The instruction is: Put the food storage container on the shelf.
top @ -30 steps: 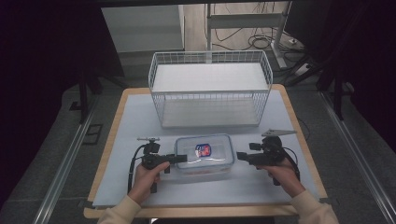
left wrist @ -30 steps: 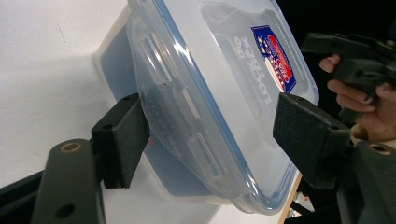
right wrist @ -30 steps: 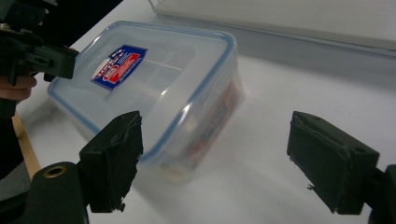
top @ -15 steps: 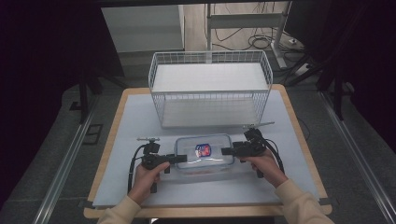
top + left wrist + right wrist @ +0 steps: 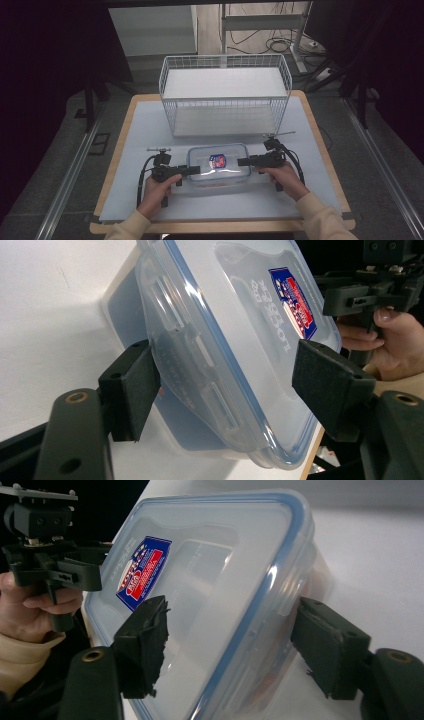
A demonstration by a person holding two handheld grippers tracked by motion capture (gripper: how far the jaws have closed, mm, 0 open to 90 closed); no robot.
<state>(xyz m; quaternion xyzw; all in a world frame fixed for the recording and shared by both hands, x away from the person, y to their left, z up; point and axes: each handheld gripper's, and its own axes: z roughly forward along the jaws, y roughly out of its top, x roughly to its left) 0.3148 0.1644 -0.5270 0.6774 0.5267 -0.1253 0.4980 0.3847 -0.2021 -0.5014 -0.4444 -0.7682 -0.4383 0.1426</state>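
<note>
A clear plastic container (image 5: 219,164) with a blue-rimmed snap lid lies flat on the worktop (image 5: 140,125), near its front edge and just in front of a white wire basket (image 5: 225,95) that stands toward the far side. The lid carries a red and blue label (image 5: 217,160) near its centre. The left gripper (image 5: 186,170), held in the person's left hand (image 5: 155,192), is positioned at the container's left end; the right gripper (image 5: 243,161), held in the right hand (image 5: 285,175), is positioned at its right end. In the left gripper view, the jaws are spread, one on each side of the container's end (image 5: 210,365): the lower-left jaw touches or nearly touches the side wall, while the other jaw stands apart above the lid, so the gripper is released. The opposite gripper (image 5: 370,290) and hand show beyond the far end. In the right gripper view, the jaws are likewise spread about the container's end (image 5: 225,595); one jaw lies over the lid, the other lies beside the side wall, and whether either touches the plastic cannot be told. This gripper is also released. The left gripper (image 5: 75,572) shows at the far end in that view.
</note>
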